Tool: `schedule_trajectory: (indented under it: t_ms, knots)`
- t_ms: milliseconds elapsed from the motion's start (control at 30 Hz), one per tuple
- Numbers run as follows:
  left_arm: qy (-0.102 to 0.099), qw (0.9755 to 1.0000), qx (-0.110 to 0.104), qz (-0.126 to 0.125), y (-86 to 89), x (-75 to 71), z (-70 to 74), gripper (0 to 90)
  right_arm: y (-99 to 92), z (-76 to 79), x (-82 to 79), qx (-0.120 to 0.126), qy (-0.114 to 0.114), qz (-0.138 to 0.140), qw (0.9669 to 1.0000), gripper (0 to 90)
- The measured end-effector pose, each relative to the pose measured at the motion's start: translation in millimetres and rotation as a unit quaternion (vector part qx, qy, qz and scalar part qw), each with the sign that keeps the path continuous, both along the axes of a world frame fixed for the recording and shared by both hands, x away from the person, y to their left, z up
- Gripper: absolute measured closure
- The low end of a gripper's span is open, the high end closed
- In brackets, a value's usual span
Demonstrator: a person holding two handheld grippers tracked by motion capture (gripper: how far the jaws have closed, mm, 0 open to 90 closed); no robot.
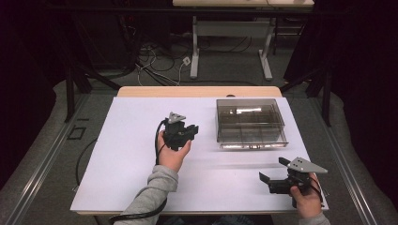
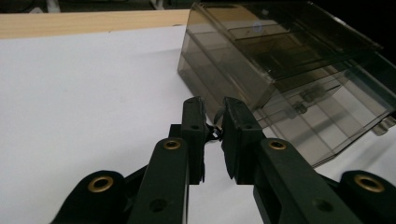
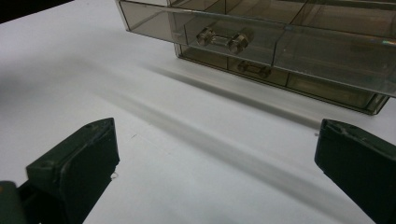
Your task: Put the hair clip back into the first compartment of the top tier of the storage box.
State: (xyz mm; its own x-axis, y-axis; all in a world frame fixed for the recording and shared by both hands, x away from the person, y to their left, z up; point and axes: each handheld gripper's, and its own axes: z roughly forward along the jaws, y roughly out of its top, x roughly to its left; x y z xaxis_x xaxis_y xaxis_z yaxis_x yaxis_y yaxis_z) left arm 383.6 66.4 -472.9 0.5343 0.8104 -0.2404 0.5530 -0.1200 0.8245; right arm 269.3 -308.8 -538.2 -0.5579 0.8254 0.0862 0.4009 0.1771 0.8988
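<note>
Smoky clear plastic is facing me: the drawer box [image 1: 251,123] is sitting toward the far right of the white surface [image 1: 126,154], one drawer [image 3: 261,39] sticking out past its front edge. I am holding my left hand-held gripper [image 1: 187,130] just left of the box, jaws nearly closed on a tiny dark bit I cannot identify. I am holding my right hand-held gripper [image 1: 273,169] wide open and empty near the front edge, with bare surface between it and the box.

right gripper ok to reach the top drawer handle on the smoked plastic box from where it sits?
Probably yes. The right gripper is open, and bare white tabletop lies between its jaws and the upper drawer handle, which faces it. The drawer looks slightly pulled out, so the handle stands clear of the drawer box.
</note>
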Motion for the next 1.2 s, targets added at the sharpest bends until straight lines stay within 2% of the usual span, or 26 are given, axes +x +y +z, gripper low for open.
schedule_trajectory:
  t_ms: [433, 1200]
  knots:
    - [-0.012, 0.9996, -0.008, -0.025, -17.2, -4.8, 13.9, 79.4, -0.6, 0.1, 0.4, 0.003, -0.002, -0.001, 1.0, 0.0]
    - [-0.017, 0.9984, -0.017, -0.052, -47.2, -6.3, 16.3, 79.4, -1.1, 0.7, 0.0, 0.001, -0.003, 0.0, 1.0, 0.0]
